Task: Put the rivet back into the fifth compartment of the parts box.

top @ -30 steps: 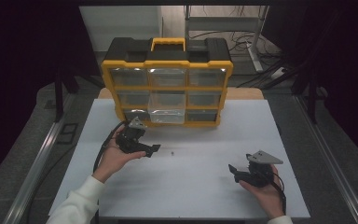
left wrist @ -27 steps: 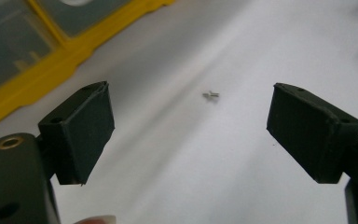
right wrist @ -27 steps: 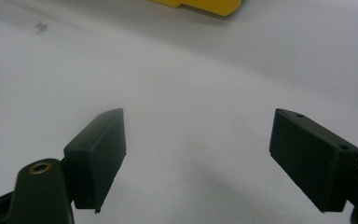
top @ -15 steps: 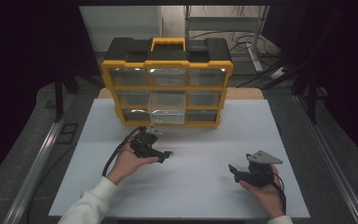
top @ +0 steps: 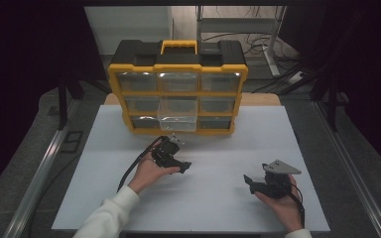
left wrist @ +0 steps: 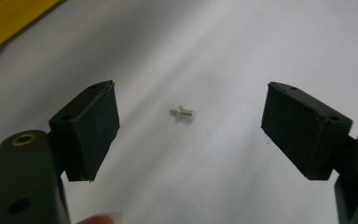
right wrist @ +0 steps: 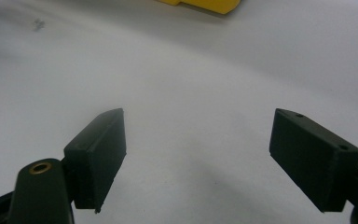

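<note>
Between my left gripper's (left wrist: pixel 186 135) matt black, rubbery-looking pads lies a small screw (left wrist: pixel 182 112) of bright, shiny metal. Under it I see the counter (top: pixel 218 198), smooth, matt and white, like a laminate sheet. Beyond the gripper, the organizer box (top: pixel 178 89) looks like hard yellow and black plastic, its drawers clear and glossy.

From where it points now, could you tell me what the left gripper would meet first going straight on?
Most likely the small screw on the white table, lying between the open jaws.
</note>
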A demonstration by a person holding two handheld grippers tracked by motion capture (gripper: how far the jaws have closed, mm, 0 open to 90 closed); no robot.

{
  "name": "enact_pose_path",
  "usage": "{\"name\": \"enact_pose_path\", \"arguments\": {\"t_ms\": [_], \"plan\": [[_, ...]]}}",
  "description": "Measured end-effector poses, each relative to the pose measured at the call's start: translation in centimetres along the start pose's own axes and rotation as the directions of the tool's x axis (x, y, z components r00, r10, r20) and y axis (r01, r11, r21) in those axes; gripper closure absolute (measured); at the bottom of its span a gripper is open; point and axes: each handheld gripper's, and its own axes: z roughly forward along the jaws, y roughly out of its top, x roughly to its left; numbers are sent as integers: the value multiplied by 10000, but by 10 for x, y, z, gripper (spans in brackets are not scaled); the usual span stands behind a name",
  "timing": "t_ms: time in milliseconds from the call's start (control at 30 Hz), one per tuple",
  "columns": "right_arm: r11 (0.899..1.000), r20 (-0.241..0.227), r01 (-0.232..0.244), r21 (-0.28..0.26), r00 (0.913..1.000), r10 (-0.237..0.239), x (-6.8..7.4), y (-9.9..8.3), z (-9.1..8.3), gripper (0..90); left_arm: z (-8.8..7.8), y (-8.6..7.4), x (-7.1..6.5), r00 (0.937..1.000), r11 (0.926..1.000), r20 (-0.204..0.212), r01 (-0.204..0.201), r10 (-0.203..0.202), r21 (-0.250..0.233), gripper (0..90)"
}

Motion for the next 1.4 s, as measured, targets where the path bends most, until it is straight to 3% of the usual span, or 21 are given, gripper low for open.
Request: {"name": "enact_pose_path", "arguments": {"t_ms": [233, 567, 800, 1400], "plan": [[10000, -4, 16, 9, 10000, -16, 0, 0, 0, 194, 11, 1, 3, 9997, 9995, -184, 159, -154, 267, 212], [10000, -4, 21, 13, 10000, -21, 0, 0, 0, 193, 21, 1, 2, 9982, 9986, -596, -3, 35, 524, 267], [10000, -8, 13, 8, 10000, -13, 0, 0, 0, 194, 27, 1, 0, 9977, 9975, -650, -170, 214, 682, 333], [10000, 4, 16, 19, 10000, -16, 0, 0, 1, 194, 28, 1, 3, 9990, 9957, 117, -449, 441, 814, 656]]}}
